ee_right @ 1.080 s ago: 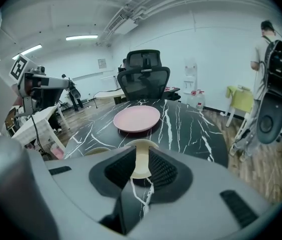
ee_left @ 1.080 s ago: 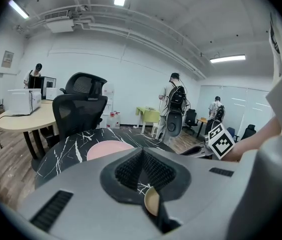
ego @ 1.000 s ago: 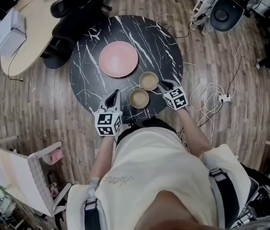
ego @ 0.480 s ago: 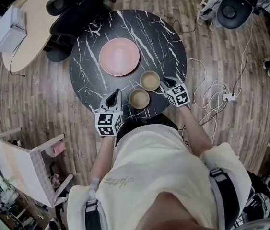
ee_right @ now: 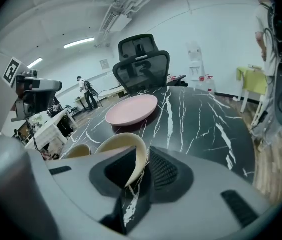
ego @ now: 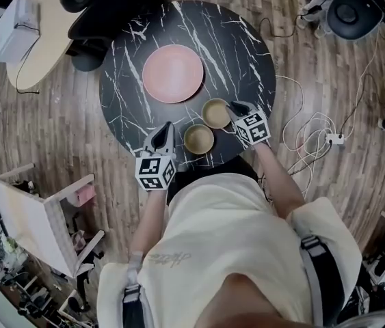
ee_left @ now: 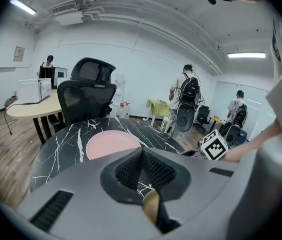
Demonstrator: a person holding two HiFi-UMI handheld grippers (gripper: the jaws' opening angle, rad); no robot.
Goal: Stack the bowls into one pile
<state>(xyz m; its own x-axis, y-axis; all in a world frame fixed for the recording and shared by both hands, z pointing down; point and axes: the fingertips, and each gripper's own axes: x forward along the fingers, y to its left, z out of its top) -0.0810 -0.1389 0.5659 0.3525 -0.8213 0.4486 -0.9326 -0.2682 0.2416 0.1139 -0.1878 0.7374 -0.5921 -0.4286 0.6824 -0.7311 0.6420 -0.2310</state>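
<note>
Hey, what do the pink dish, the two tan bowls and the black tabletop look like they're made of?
Pink dish: likely ceramic or melamine with a matte finish, going by its even colour and lack of glare.
Far tan bowl and near tan bowl: probably glazed ceramic or plastic, since they are smooth with thin rims and a soft sheen.
Tabletop: black marble or a marble-look slab with white veins. I can't tell which.

"What sort of place is this?"

"An open office or workroom. Mesh office chairs [ee_left: 88,91] stand by a round, marble-look bench [ego: 247,53] and a curved beige desk [ee_left: 30,106]."

"Anything else?"

"Strip lights [ee_left: 246,55] and ceiling pipes [ee_right: 111,15] overhead, and cables [ego: 308,132] trailing to a power strip [ego: 334,139] on the wood floor [ego: 62,128]. People with backpacks [ee_left: 187,91] stand at the back."
</note>
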